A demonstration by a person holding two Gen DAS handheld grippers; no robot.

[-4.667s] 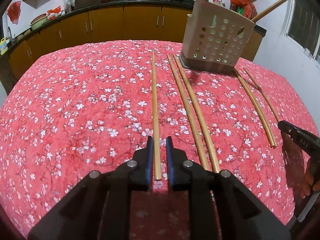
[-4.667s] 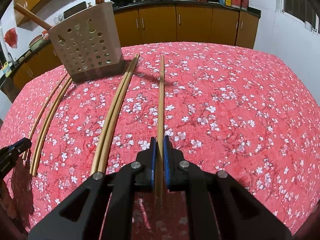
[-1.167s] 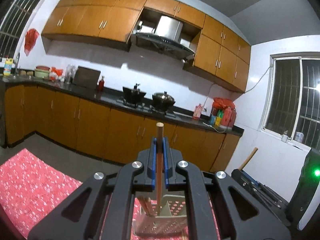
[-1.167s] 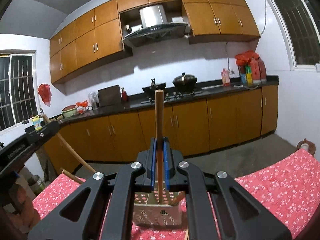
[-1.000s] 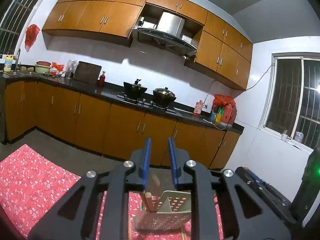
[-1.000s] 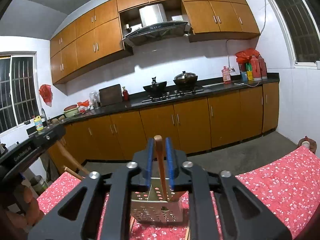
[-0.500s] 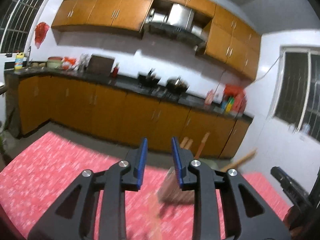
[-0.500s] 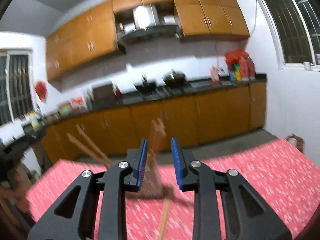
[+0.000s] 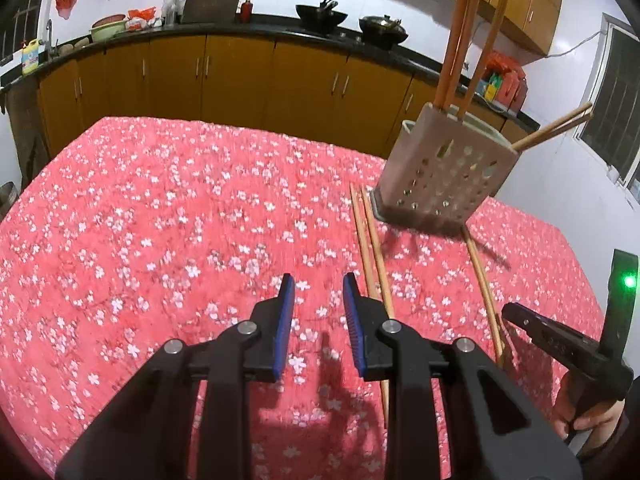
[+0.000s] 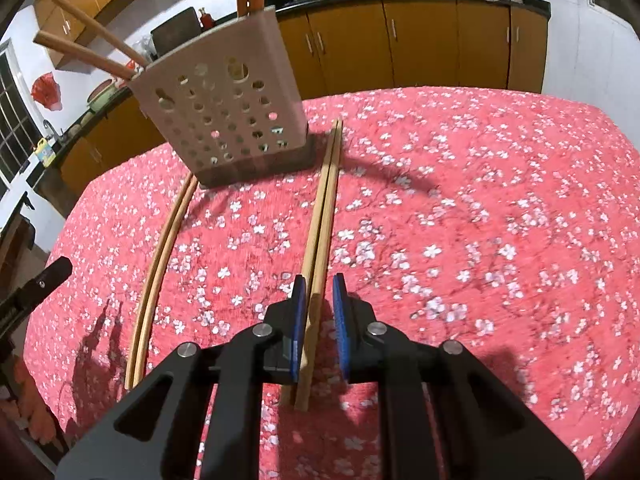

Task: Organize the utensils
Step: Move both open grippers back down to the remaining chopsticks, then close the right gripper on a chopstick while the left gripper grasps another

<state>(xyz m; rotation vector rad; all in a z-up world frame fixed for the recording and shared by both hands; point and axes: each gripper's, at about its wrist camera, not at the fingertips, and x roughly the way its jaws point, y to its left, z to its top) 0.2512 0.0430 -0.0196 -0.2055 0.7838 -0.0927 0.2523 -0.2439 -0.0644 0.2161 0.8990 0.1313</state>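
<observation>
A beige perforated utensil holder (image 9: 444,168) (image 10: 224,120) stands on the red floral tablecloth (image 9: 160,220) with several wooden chopsticks upright in it. Two pairs of chopsticks lie on the cloth: one pair (image 9: 370,248) (image 10: 324,220) and another pair (image 9: 482,280) (image 10: 160,264). My left gripper (image 9: 319,300) is open and empty, just left of the first pair. My right gripper (image 10: 319,308) is open, its fingers either side of the near end of that pair, just above the cloth. It also shows at the left wrist view's right edge (image 9: 560,340).
Wooden kitchen cabinets (image 9: 240,76) with a black counter, woks and bottles run behind the table. The table's far edge lies just beyond the holder. The left gripper's tip shows at the left edge of the right wrist view (image 10: 36,284).
Both grippers let their chopsticks drop into the holder, opened, then tilted down from the cabinets to the table. The right one now straddles a lying pair.
</observation>
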